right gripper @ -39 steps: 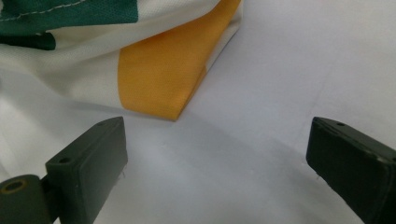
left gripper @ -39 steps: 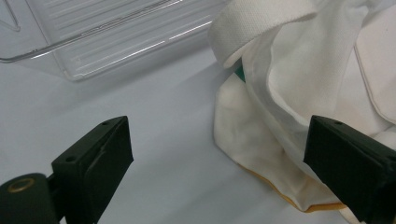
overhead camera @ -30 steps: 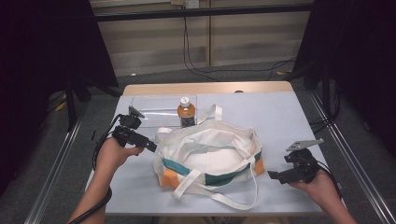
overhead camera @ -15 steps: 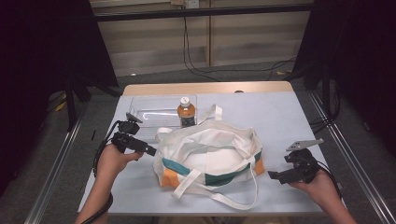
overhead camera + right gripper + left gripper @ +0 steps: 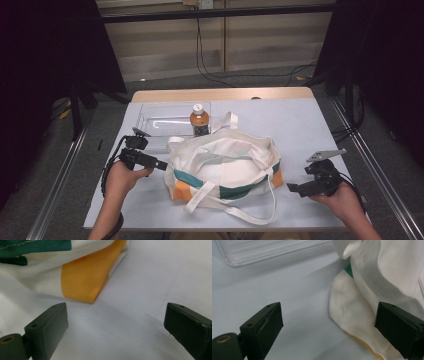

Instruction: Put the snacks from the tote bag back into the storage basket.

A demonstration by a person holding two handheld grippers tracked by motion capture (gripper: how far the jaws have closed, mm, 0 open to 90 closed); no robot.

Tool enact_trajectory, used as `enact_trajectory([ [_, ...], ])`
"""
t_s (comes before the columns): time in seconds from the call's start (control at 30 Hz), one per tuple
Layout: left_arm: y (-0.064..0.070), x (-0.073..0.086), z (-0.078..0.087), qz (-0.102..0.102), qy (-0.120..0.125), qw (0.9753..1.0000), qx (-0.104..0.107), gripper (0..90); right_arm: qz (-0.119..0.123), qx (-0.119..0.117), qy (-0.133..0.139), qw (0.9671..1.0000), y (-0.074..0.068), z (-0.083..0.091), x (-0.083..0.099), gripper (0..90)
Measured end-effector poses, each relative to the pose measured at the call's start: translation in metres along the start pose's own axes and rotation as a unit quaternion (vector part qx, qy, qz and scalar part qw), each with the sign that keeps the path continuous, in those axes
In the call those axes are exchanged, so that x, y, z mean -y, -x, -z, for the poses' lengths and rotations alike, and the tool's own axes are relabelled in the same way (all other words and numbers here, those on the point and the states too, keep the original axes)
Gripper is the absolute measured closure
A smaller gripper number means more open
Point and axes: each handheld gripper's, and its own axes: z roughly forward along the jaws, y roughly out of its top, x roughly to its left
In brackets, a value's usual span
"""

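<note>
tote bag (image 5: pixel 225 162) hiding the bottle's (image 5: pixel 199 120) lower half, left gripper (image 5: pixel 162 164) low at the bag's left end, jaws wide, empty, right gripper (image 5: pixel 291 188) near the table's (image 5: pixel 310 125) right edge, gaping, holding nothing

Your left hand (image 5: pixel 122 172) grips the left gripper (image 5: pixel 161 164) low over the table, forearm coming in from the bottom edge, the jaws pointing toward your right. In the left gripper view its two black jaws stand wide apart with nothing between the pads (image 5: pixel 270 326). Your right hand (image 5: pixel 340 195) holds the right gripper (image 5: pixel 291 188) low as well, jaws pointing toward your left, spread wide and gripping nothing, pads (image 5: pixel 56 325) bare.
</note>
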Motion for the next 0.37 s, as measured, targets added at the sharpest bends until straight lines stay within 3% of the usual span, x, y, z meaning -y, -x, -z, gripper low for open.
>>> enact_trajectory([
  [0.2, -0.002, 0.010, -0.007, 0.009, 0.012, 0.9999, 0.002, 7.5, -0.002, -0.001, 0.002, 1.0000, 0.001, -0.001, 0.001, 5.0],
  [0.23, -0.002, 0.012, -0.009, 0.018, 0.019, 0.9996, 0.006, 7.4, -0.001, 0.001, 0.001, 1.0000, 0.001, -0.001, 0.001, 5.0],
  [0.37, -0.007, 0.019, -0.008, 0.018, 0.034, 0.9992, 0.006, 7.5, -0.003, -0.002, 0.007, 1.0000, 0.001, -0.001, 0.000, 5.1],
])
